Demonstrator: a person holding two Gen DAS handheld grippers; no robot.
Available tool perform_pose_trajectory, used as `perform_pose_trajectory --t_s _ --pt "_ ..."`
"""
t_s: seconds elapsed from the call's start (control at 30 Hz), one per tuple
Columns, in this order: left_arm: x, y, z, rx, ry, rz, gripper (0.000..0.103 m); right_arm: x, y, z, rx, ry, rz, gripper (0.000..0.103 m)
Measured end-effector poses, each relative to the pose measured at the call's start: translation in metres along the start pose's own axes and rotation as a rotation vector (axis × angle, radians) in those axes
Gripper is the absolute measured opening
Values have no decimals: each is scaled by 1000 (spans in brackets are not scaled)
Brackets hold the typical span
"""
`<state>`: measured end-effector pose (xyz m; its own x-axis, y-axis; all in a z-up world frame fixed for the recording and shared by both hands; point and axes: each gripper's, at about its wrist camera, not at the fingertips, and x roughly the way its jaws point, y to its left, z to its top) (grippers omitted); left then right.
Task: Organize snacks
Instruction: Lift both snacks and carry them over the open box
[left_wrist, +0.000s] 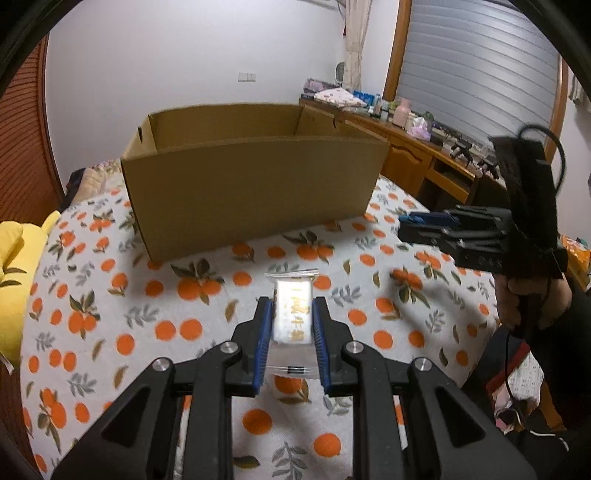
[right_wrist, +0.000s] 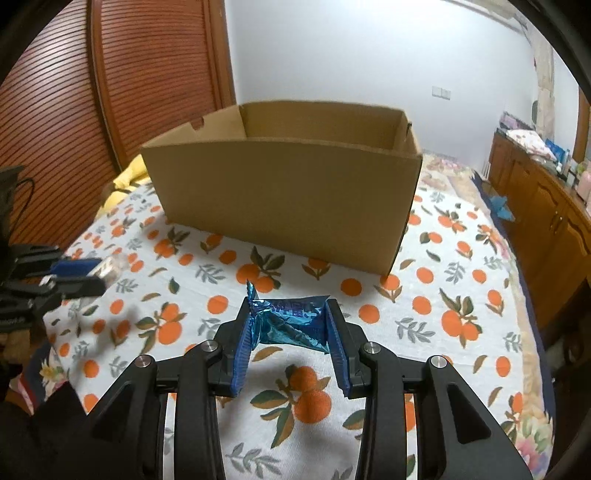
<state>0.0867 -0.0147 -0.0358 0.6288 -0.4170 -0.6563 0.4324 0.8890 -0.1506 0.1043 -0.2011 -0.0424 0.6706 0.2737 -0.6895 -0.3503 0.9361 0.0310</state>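
Note:
My left gripper is shut on a clear-wrapped white snack bar with gold lettering, held above the orange-print cloth. My right gripper is shut on a crumpled blue foil snack packet. An open brown cardboard box stands ahead of both grippers; it also shows in the right wrist view. Its inside floor is hidden. The right gripper appears at the right of the left wrist view, and the left gripper at the left of the right wrist view, each holding its snack.
The cloth with orange fruit print covers the surface. A yellow plush lies at its left edge. A wooden cabinet with clutter on top runs along the right wall. A slatted wooden door stands behind the box.

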Motion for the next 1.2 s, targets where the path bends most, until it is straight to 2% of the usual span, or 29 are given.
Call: perform_pose_trajectory --t_s 0.27,0.67,0.9,1.2 --pt "-15 10 29 11 -62 28 20 -24 7 11 -21 -54 -2 37" --pt "-17 41 86 -15 -155 37 20 -32 14 57 -92 -125 -3 37" --pt "1 57 110 -23 -159 51 20 -24 12 84 -118 -159 23 37" --pt "38 72 133 -43 -140 49 20 5 3 113 -136 -171 58 37"
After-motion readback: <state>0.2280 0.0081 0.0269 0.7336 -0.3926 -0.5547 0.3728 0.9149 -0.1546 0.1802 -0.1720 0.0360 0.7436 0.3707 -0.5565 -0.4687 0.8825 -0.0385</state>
